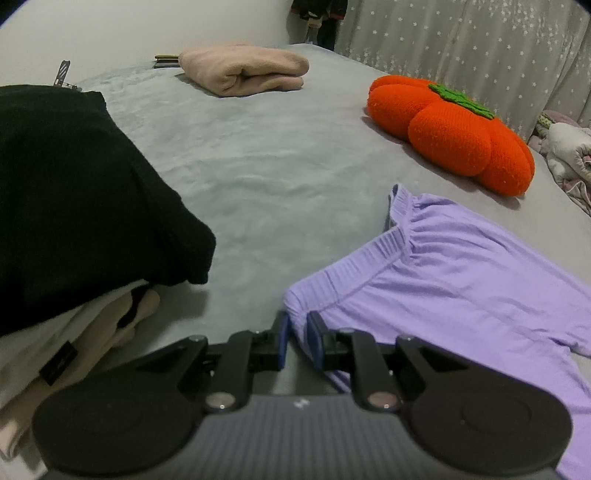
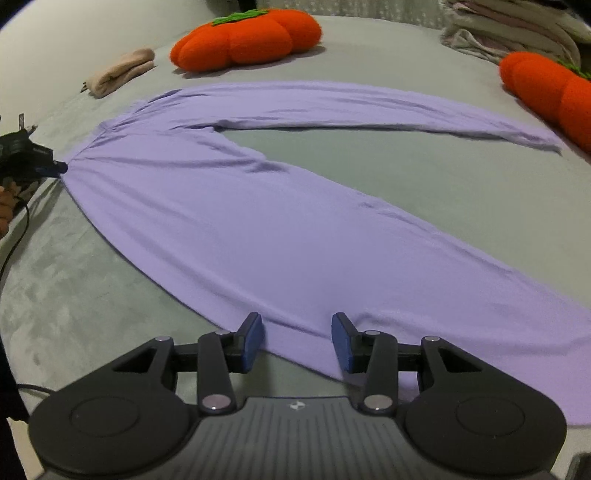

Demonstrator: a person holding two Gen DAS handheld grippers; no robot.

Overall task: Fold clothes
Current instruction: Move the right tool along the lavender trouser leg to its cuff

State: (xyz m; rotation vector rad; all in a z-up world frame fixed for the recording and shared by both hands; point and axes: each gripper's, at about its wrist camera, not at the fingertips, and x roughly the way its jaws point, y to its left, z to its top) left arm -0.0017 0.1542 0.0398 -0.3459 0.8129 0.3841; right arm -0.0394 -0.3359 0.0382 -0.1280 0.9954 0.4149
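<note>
Purple pants (image 2: pixel 236 229) lie spread flat on the grey bed (image 2: pixel 74 302), waistband to the left and both legs running right. My left gripper (image 1: pixel 297 332) is at the near waistband corner (image 1: pixel 295 302). Its blue pads are nearly together, and the corner sits pinched between the tips. In the right wrist view the left gripper (image 2: pixel 55 169) shows at the far left, with the fabric gathered toward it. My right gripper (image 2: pixel 297 341) stands open low over the near leg's edge, with cloth lying between its spread fingers.
A black garment (image 1: pixel 74 192) on a beige pile (image 1: pixel 55 354) lies at my left. A folded pink towel (image 1: pixel 243 70) sits far back. An orange pumpkin cushion (image 1: pixel 454 129) lies beyond the pants, a second cushion (image 2: pixel 546 88) at right. Bedding is heaped at the back right (image 2: pixel 509 26).
</note>
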